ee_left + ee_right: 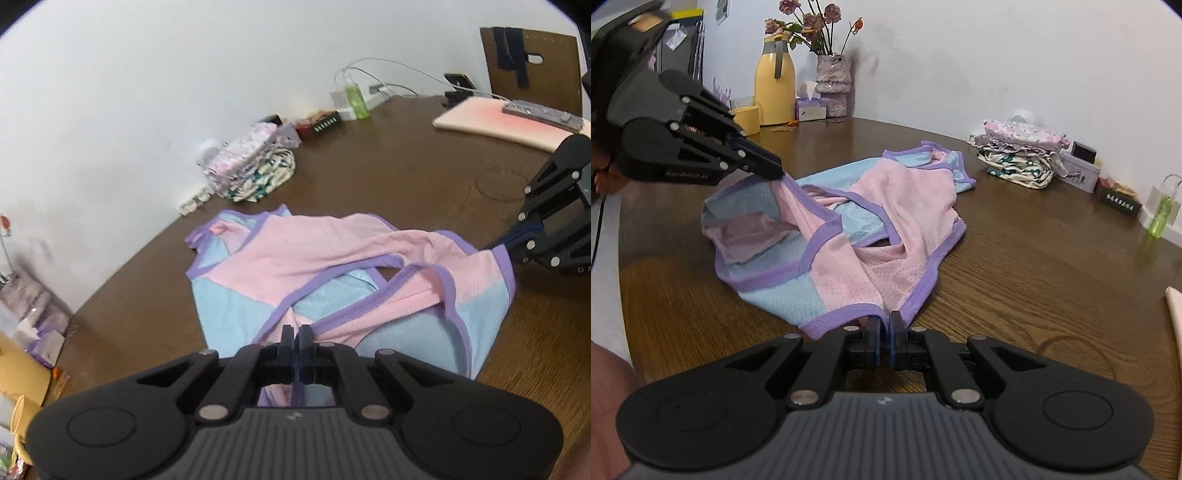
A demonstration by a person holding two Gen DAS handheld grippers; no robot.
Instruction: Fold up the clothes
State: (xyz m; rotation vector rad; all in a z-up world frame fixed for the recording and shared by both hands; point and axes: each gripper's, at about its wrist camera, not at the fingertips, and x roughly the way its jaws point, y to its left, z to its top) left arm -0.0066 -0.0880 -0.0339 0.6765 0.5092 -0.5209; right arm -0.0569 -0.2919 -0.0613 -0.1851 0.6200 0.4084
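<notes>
The left gripper (296,328) is seen clenched on the purple hem of a pink-and-blue mesh garment (332,258), its jaws drawn fully together with the trim pinched between them at the 6 o'clock edge of the left wrist view. The right gripper (885,321) is likewise clamped tight on the garment's purple edge at 6 o'clock of the right wrist view, a fold of pink mesh being caught between its blue-padded fingers (873,339).

The garment is spread in loose folds on the brown wooden surface (388,166), at the centre of both views. Its held corners are lifted slightly off the wood, while the far end lies flat toward 12 o'clock. In the left wrist view the right gripper is visible at 3 o'clock, touching the garment's corner. In the right wrist view the left gripper is visible at 9 o'clock, its tip on the raised hem.

A stack of folded patterned clothes (1019,155) is placed near the wall at 2 o'clock of the right wrist view, well apart from the garment. A yellow jug (774,88), a vase of dried roses (833,85) and a tissue box (810,109) are grouped at 11 o'clock. A green bottle (1160,218) stands at 3 o'clock.
</notes>
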